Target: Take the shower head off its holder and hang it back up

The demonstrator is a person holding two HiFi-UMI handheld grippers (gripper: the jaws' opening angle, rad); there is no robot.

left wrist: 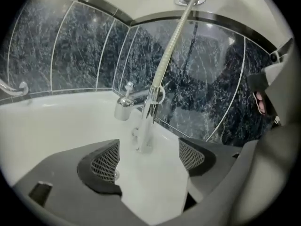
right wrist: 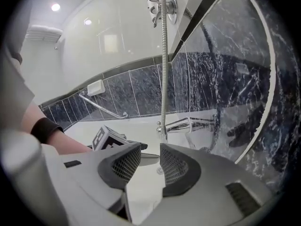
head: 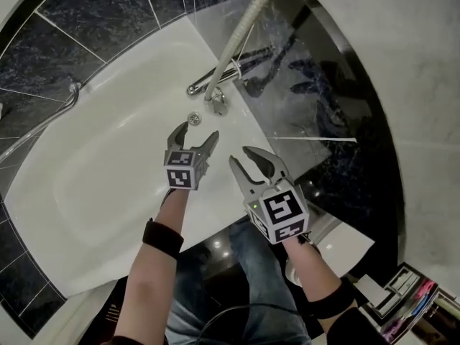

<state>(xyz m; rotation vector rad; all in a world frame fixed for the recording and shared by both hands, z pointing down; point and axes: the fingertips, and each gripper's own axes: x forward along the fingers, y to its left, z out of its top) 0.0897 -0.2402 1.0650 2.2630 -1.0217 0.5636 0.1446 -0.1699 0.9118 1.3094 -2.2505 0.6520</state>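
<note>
A chrome shower hose (head: 237, 38) rises from the tap (head: 230, 70) at the tub's far end. In the right gripper view the hose (right wrist: 164, 69) runs up to a chrome wall holder (right wrist: 160, 1), where the shower head sits, small and partly cut off. My left gripper (head: 195, 134) hangs over the white bathtub (head: 108, 157) just short of the tap, open wide with nothing between its pads (left wrist: 106, 161). My right gripper (head: 241, 155) is beside it, nearer the tub's rim. It is open by a narrower gap and also empty (right wrist: 149, 166).
A drain (head: 194, 118) lies in the tub floor under the tap. A grab rail (head: 43, 124) runs along the dark tiled wall at left. A glass screen (head: 309, 85) stands at the right of the tub. The person's legs are below the tub rim.
</note>
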